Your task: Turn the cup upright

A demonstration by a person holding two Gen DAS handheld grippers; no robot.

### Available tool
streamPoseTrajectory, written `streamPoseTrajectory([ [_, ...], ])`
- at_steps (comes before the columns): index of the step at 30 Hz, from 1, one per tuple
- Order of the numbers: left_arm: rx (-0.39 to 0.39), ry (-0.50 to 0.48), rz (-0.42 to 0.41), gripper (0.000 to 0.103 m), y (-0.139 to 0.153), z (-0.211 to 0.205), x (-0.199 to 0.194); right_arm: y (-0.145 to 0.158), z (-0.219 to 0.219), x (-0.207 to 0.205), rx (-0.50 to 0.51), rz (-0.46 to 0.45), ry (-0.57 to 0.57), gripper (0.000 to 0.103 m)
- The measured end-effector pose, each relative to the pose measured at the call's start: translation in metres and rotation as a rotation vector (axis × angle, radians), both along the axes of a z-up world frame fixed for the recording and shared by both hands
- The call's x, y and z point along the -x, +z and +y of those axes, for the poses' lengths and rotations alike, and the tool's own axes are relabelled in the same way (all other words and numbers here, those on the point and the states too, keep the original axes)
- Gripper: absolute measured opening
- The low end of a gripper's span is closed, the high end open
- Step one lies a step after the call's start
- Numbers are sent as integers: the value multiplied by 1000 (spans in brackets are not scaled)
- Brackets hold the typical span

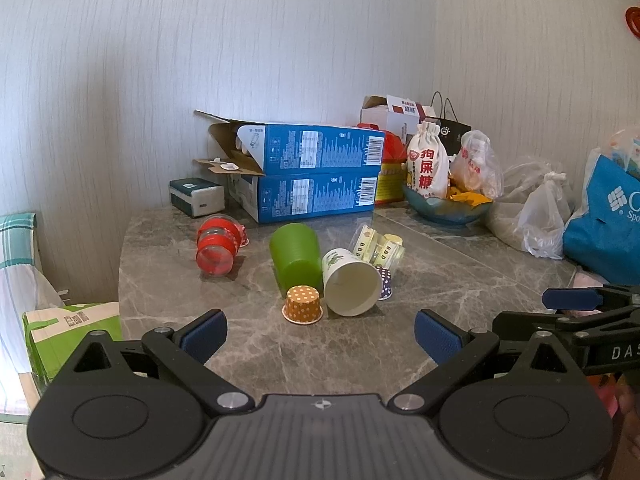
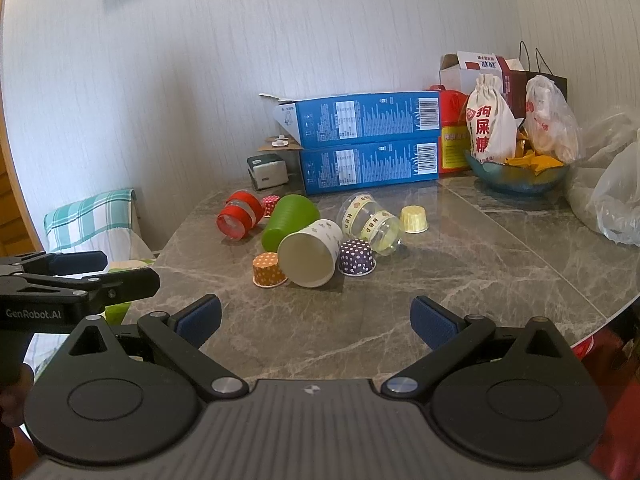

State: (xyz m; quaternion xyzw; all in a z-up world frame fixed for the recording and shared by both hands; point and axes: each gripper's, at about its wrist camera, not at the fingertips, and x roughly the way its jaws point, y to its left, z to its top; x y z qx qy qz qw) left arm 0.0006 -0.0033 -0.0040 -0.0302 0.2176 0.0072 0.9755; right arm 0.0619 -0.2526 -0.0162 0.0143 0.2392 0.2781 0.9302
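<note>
Left gripper (image 1: 320, 336) and right gripper (image 2: 316, 322), side by side at similar height, both pointing forward. Each has its jaws spread wide, blue pads (image 1: 204, 336) facing inward, nothing held between them.

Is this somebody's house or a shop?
Most likely a home, perhaps a dining corner: a marble-look table against a wallpapered wall, cluttered with a snack bowl, shopping bags and tipped cups.

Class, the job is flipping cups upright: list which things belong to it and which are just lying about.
Job: green cup, white paper cup, clear cup, red cup, left gripper, right gripper.

Lying about: blue boxes, bowl, tissue pack.
</note>
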Motion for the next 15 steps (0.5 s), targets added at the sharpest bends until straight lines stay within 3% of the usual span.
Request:
streamPoseTrajectory([
  [15,2,1,2,101,-1,0,-1,2,-7,-3,-39,2,-20,102],
])
